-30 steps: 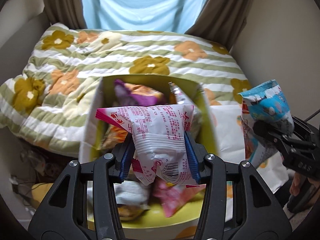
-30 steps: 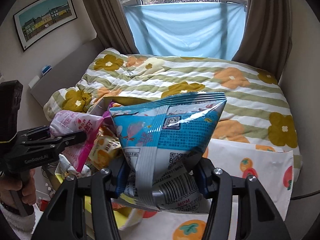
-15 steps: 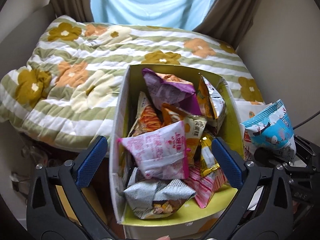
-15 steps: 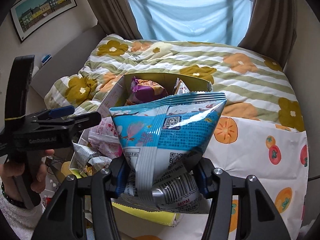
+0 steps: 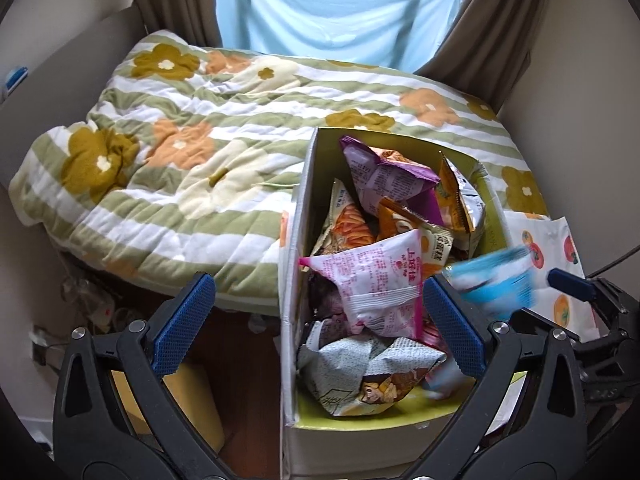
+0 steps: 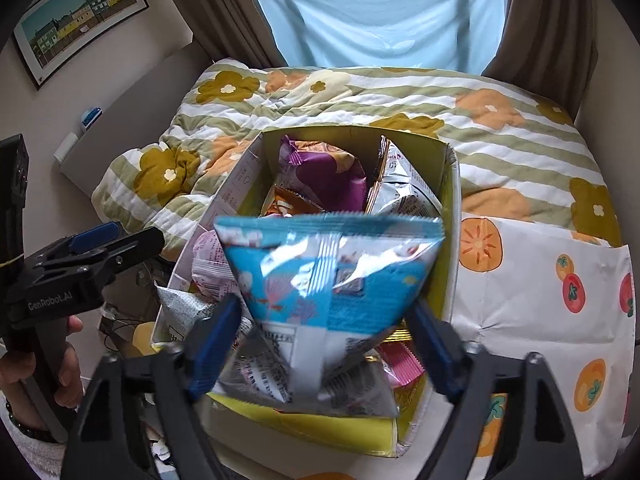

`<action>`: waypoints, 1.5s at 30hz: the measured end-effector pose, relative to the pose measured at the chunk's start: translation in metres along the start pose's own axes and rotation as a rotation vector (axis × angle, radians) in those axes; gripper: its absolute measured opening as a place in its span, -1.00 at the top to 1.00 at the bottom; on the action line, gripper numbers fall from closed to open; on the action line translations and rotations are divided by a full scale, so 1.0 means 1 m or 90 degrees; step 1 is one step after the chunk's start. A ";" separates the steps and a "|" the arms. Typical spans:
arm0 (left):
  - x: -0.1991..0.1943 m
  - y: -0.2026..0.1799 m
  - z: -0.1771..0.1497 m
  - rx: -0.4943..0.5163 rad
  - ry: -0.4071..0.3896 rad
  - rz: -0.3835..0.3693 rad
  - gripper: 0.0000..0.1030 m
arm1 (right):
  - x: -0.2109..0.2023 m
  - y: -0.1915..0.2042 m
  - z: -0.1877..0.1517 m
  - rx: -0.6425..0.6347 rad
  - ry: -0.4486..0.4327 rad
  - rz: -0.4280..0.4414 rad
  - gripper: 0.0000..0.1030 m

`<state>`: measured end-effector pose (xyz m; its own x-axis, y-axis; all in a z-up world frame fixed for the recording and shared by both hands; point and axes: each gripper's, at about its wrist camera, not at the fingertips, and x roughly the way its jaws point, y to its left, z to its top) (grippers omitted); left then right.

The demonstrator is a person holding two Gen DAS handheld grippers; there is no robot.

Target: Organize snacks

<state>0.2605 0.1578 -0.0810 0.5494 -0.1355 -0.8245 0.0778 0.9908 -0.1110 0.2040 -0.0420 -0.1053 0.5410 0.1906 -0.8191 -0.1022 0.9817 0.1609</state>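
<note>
Over the bed's box [image 6: 450,240], blue packet [image 6: 332,276] sits between right fingers [image 6: 216,336], opening

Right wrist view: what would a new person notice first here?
First, the blue bag between the right gripper's opening jaws, blurred, just above the box. That box stands by the flowered quilt, full of snacks, with a pink bag on top. The left gripper is open and empty.

Blue-and-white packet [image 6: 332,276]; green-striped, flower-patterned quilt [image 6: 460,108].
</note>
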 end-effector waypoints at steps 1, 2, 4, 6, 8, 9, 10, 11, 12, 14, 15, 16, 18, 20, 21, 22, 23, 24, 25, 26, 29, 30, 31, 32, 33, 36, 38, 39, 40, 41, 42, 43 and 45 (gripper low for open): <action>0.000 0.000 -0.002 0.004 0.001 0.004 -0.99 | -0.002 0.000 -0.002 0.003 -0.006 -0.007 -0.99; 0.000 0.000 -0.003 0.006 0.001 0.006 -0.99 | -0.003 -0.001 -0.006 0.005 -0.012 -0.019 -0.99; 0.001 -0.002 -0.006 0.012 0.002 0.008 -0.99 | -0.006 -0.002 -0.010 0.009 -0.019 -0.038 -0.99; 0.001 -0.006 -0.008 0.020 0.001 0.012 -0.99 | -0.009 -0.004 -0.015 0.017 -0.024 -0.033 -0.99; -0.002 -0.012 -0.009 0.025 -0.001 0.015 -0.99 | -0.014 -0.005 -0.018 0.020 -0.024 -0.032 -0.99; -0.006 -0.016 -0.010 0.026 -0.006 0.014 -0.99 | -0.017 -0.006 -0.019 0.019 -0.028 -0.033 -0.99; -0.010 -0.018 -0.011 0.028 -0.011 0.014 -0.99 | -0.021 -0.006 -0.020 0.019 -0.034 -0.033 -0.99; -0.015 -0.022 -0.012 0.032 -0.017 0.014 -0.99 | -0.025 -0.007 -0.020 0.019 -0.040 -0.032 -0.99; -0.021 -0.026 -0.014 0.036 -0.025 0.016 -0.99 | -0.031 -0.008 -0.020 0.018 -0.049 -0.033 -0.99; -0.035 -0.035 -0.017 0.046 -0.042 0.029 -0.99 | -0.043 -0.012 -0.021 0.017 -0.068 -0.034 -0.99; -0.043 -0.041 -0.019 0.049 -0.052 0.033 -0.99 | -0.050 -0.013 -0.021 0.016 -0.076 -0.034 -0.99; -0.050 -0.045 -0.022 0.051 -0.061 0.034 -0.99 | -0.059 -0.015 -0.022 0.015 -0.087 -0.035 -0.99; -0.070 -0.058 -0.028 0.052 -0.085 0.035 -0.99 | -0.081 -0.021 -0.026 0.010 -0.112 -0.040 -0.99; -0.093 -0.074 -0.035 0.055 -0.112 0.035 -0.99 | -0.105 -0.027 -0.032 0.004 -0.136 -0.050 -0.99; -0.104 -0.082 -0.041 0.056 -0.125 0.035 -0.99 | -0.120 -0.031 -0.036 0.002 -0.150 -0.060 -0.99; -0.116 -0.091 -0.047 0.058 -0.139 0.035 -0.99 | -0.134 -0.034 -0.040 0.000 -0.160 -0.069 -0.99; -0.128 -0.100 -0.053 0.059 -0.154 0.035 -0.99 | -0.148 -0.038 -0.046 -0.002 -0.170 -0.077 -0.99; -0.140 -0.109 -0.062 0.060 -0.171 0.033 -0.99 | -0.162 -0.042 -0.051 -0.002 -0.180 -0.084 -0.99; -0.150 -0.117 -0.068 0.060 -0.184 0.030 -1.00 | -0.175 -0.046 -0.058 -0.003 -0.191 -0.091 -0.99; -0.159 -0.124 -0.076 0.059 -0.195 0.029 -0.99 | -0.189 -0.051 -0.066 -0.003 -0.202 -0.102 -0.99; -0.184 -0.145 -0.101 0.048 -0.221 0.020 -1.00 | -0.219 -0.066 -0.089 -0.001 -0.224 -0.131 -0.99; -0.190 -0.152 -0.109 0.046 -0.228 0.019 -1.00 | -0.228 -0.069 -0.097 -0.003 -0.229 -0.145 -0.99; -0.196 -0.161 -0.119 0.049 -0.233 0.019 -1.00 | -0.234 -0.072 -0.104 -0.006 -0.233 -0.158 -0.99; -0.201 -0.166 -0.126 0.051 -0.238 0.023 -0.99 | -0.240 -0.076 -0.113 -0.007 -0.236 -0.174 -0.99; -0.205 -0.172 -0.134 0.053 -0.244 0.030 -0.99 | -0.244 -0.079 -0.120 -0.006 -0.239 -0.183 -0.99; -0.213 -0.190 -0.155 0.063 -0.258 0.044 -1.00 | -0.257 -0.092 -0.138 0.009 -0.245 -0.185 -0.99; -0.217 -0.199 -0.166 0.068 -0.265 0.044 -1.00 | -0.265 -0.097 -0.147 0.015 -0.253 -0.191 -0.99; -0.219 -0.203 -0.171 0.070 -0.265 0.045 -0.99 | -0.268 -0.099 -0.152 0.014 -0.255 -0.199 -0.99; -0.222 -0.207 -0.174 0.070 -0.266 0.045 -1.00 | -0.270 -0.099 -0.155 0.012 -0.256 -0.202 -0.99; -0.223 -0.211 -0.177 0.071 -0.268 0.044 -1.00 | -0.271 -0.099 -0.158 0.012 -0.256 -0.203 -0.99; -0.225 -0.214 -0.179 0.073 -0.270 0.044 -1.00 | -0.272 -0.099 -0.161 0.012 -0.257 -0.203 -0.99; -0.227 -0.217 -0.180 0.073 -0.273 0.045 -1.00 | -0.274 -0.100 -0.163 0.013 -0.258 -0.202 -0.99; -0.229 -0.220 -0.180 0.072 -0.279 0.043 -0.99 | -0.275 -0.101 -0.166 0.013 -0.259 -0.203 -0.99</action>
<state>-0.0328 -0.0289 0.0324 0.8544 -0.0834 -0.5128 0.1066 0.9942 0.0159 -0.0729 -0.1934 0.0124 0.8239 -0.1392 -0.5493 0.1355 0.9896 -0.0476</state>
